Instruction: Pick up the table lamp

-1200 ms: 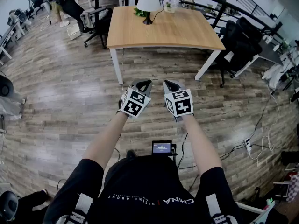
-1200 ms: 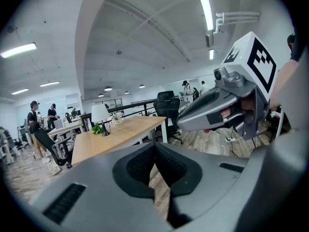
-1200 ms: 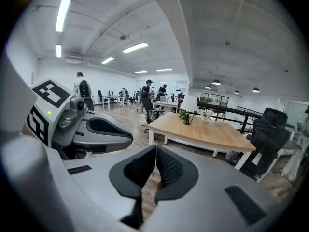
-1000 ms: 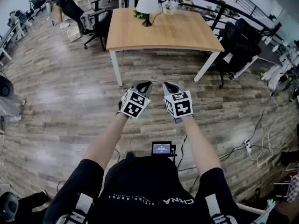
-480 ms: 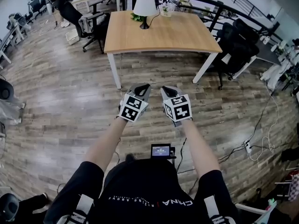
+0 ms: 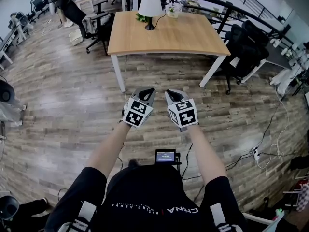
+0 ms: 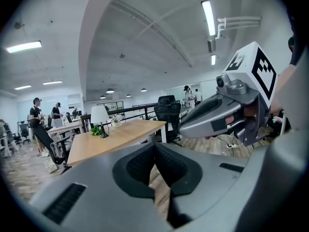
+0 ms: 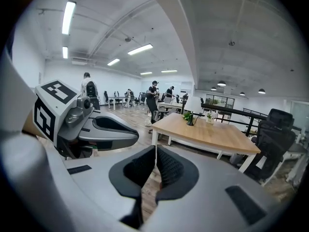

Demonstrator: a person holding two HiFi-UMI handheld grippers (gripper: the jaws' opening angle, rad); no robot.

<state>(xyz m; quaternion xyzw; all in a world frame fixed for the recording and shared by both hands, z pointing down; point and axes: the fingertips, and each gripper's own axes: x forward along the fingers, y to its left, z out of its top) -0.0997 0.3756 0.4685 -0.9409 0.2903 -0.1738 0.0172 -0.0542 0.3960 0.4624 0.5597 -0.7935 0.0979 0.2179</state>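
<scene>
Standing upright near the far left corner of the wooden worktop (image 6: pixel 169 35), the table lamp (image 6: pixel 150 6) shows a white shade over a dark stem and base. A small green plant (image 6: pixel 141 17) sits just beside the base. The lamp is untouched and well apart from both tongs.

The left tongs (image 6: pixel 147 90) and the right tongs (image 6: pixel 173 92) are held out side by side, near one another, over the plank floor (image 6: pixel 63 95). Both are short of the worktop's near edge, so the full depth of the worktop lies between them and the lamp. In the head view the lamp is straight ahead of the left tongs, a little to the left of the gap between the two.

In the left gripper view the lamp (image 7: pixel 100 118) appears above and to the left of that pair's tips. In the right gripper view it (image 8: pixel 193 108) appears above and to the right. The ribbed pads of each pair are pressed together with nothing between them, so neither has hold of anything. A black office chair (image 6: pixel 247 45) stands at the worktop's right end.
</scene>
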